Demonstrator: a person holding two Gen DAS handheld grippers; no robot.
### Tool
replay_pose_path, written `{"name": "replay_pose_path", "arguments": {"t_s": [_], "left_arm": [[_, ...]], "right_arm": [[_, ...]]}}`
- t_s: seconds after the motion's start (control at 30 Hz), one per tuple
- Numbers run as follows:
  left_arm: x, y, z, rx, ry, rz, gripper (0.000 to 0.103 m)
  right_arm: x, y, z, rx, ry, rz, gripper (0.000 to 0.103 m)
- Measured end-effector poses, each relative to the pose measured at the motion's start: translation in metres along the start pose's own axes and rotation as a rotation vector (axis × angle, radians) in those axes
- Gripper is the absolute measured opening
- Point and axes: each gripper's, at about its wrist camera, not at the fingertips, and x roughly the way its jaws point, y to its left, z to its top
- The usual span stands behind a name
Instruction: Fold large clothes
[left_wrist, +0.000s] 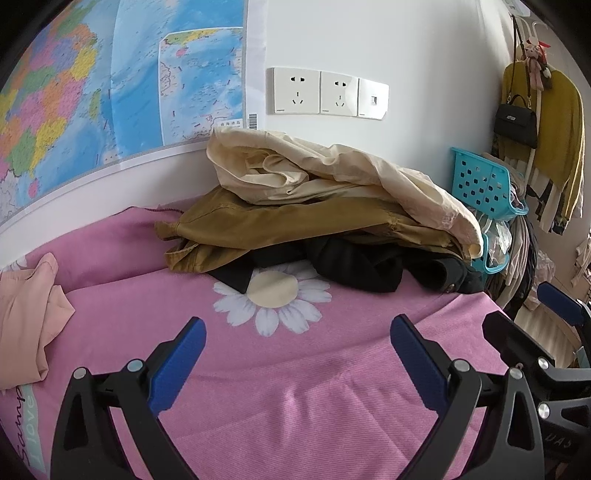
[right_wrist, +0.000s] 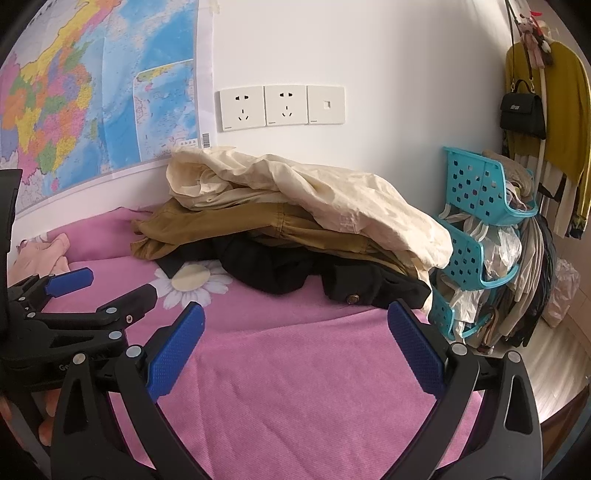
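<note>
Clothes are piled at the far side of the bed (left_wrist: 332, 387), against the wall under the sockets. On top lies a cream jacket (left_wrist: 332, 173), under it a mustard garment (left_wrist: 280, 229), and at the bottom a black garment (right_wrist: 295, 269) with a metal button. The long axis of the pile runs left to right. It is straight ahead of both grippers, well apart from them. The left gripper (left_wrist: 297, 360) and the right gripper (right_wrist: 295, 349) are both wide open and hold nothing. In my judgement the right one is a little nearer to the pile's right end.
</note>
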Motion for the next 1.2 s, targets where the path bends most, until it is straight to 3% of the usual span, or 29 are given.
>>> {"name": "replay_pose_path", "arguments": {"t_s": [0.5, 0.8, 1.03, 1.2], "left_arm": [[0.003, 0.003, 0.002, -0.019, 0.016, 0.002, 0.097], [0.015, 0.015, 0.015, -0.059, 0.040, 0.005, 0.097], [0.043, 0.039, 0.033, -0.106, 0.073, 0.034, 0.097], [0.054, 0.054, 0.045, -0.121, 0.066, 0.076, 0.097]], "right_arm": [[0.002, 0.005, 0.004, -0.021, -0.012, 0.004, 0.098], [0.013, 0.011, 0.024, -0.092, -0.028, 0.033, 0.098], [0.057, 0.022, 0.066, -0.213, -0.041, 0.069, 0.098], [0.119, 0.036, 0.106, -0.295, -0.009, 0.097, 0.095]]}}
